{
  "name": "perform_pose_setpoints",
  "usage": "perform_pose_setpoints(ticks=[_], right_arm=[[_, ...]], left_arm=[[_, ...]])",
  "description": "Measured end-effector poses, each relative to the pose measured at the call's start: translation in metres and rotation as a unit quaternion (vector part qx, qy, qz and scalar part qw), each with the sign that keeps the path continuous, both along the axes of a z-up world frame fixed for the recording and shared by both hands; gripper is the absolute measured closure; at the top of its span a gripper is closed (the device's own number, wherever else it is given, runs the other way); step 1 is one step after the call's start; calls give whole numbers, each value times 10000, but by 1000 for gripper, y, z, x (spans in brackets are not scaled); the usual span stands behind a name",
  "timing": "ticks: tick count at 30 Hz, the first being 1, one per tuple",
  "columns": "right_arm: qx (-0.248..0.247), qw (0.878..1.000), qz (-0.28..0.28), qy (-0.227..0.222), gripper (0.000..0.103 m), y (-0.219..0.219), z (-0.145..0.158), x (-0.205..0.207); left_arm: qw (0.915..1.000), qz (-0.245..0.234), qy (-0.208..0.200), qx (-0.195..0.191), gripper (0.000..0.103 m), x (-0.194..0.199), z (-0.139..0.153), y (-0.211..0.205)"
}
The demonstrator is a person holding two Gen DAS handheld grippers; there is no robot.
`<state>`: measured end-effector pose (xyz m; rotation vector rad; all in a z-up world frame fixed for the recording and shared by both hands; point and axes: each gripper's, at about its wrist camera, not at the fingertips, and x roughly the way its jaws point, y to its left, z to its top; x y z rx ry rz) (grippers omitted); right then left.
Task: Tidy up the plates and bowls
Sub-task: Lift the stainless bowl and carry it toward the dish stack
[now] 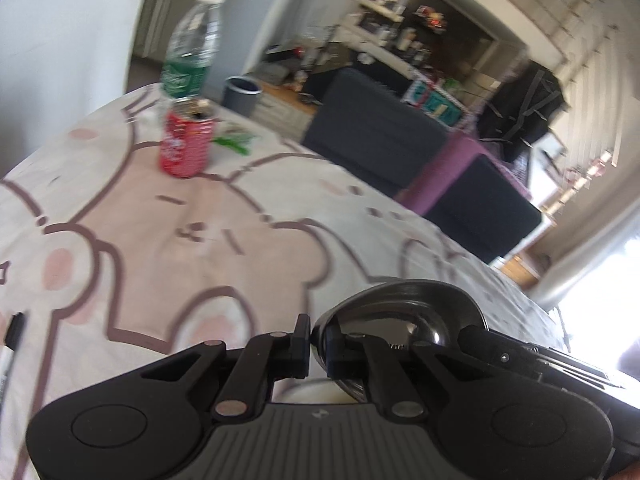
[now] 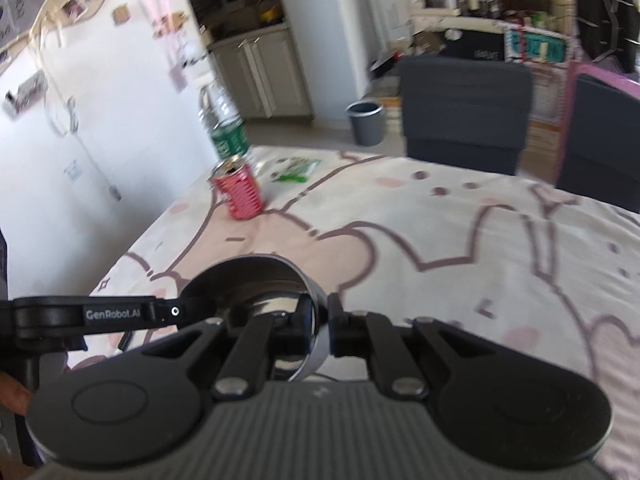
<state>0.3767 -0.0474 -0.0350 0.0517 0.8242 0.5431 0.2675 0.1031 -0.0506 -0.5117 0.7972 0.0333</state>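
Observation:
A shiny steel bowl (image 1: 404, 308) is held above the table between both grippers. My left gripper (image 1: 319, 346) is shut on its left rim, one finger outside and one inside. In the right wrist view the same bowl (image 2: 248, 284) shows with my right gripper (image 2: 319, 330) shut on its right rim. The left gripper's body reaches the bowl from the left in the right wrist view (image 2: 100, 314). A white dish edge (image 1: 312, 394) peeks out under the bowl, mostly hidden.
A red soda can (image 1: 186, 142) and a clear water bottle with a green label (image 1: 192, 48) stand at the table's far left. A green packet (image 2: 296, 170) lies beside them. A black marker (image 1: 12, 340) lies at the left edge. Dark chairs (image 2: 464, 108) stand behind the patterned tablecloth (image 2: 460, 248).

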Motion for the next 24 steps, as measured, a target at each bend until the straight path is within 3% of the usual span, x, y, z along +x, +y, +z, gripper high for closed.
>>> perform_pose_setpoints(ticks=[10,18,24], right_arm=[[204,9949,-945,-278,94,-104,20,-59],[403,9846,-1695,-149,94,-194,7,-94],[303,9758,-2166,9,94,-234,-4,-109]], left_arm=[[9960,-828,-317,100,94,-16,24,-96],[9876,-1534,-259,208,93,-19,15,-176],[9817,-1897,-52,149,92,-15,-4,-220]])
